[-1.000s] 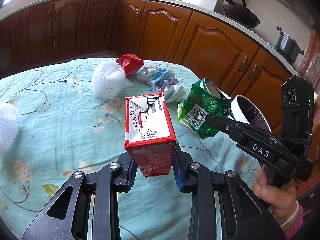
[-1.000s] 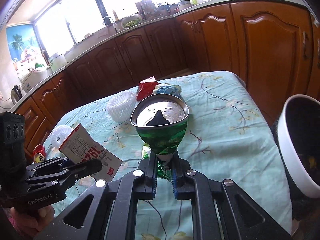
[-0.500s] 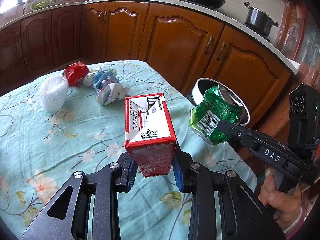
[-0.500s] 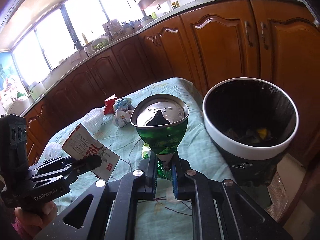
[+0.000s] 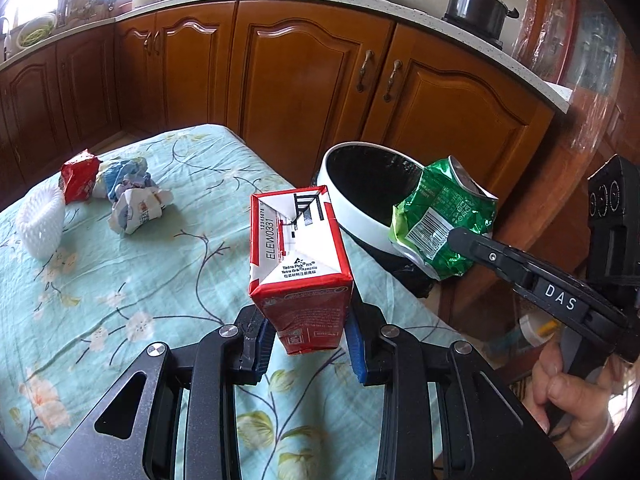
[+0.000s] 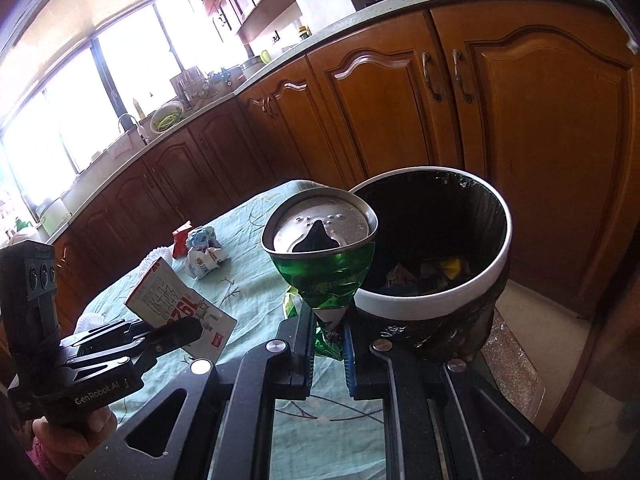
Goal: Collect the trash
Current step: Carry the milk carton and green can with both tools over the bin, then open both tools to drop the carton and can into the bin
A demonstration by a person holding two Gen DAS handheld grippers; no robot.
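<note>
A red and white drink carton (image 5: 298, 268), printed "ELEW0331" and "Tetra Pak", is pinched upright by the left claw (image 5: 310, 338) above the floral teal cloth on the counter (image 5: 120, 280). A crushed green aluminium can (image 6: 322, 256) is pinched at its flattened base by the right claw (image 6: 328, 342); "DAS" is read on that claw's finger in the left view, "GenRobot.AI" on the left claw in the right view. Only the right view shows scraps inside the white-rimmed, black-lined bin (image 6: 432, 300). Compared with a second ago, the can is seen nearer the bin rim. Crumpled wrappers (image 5: 132, 204) are left on the cloth.
</note>
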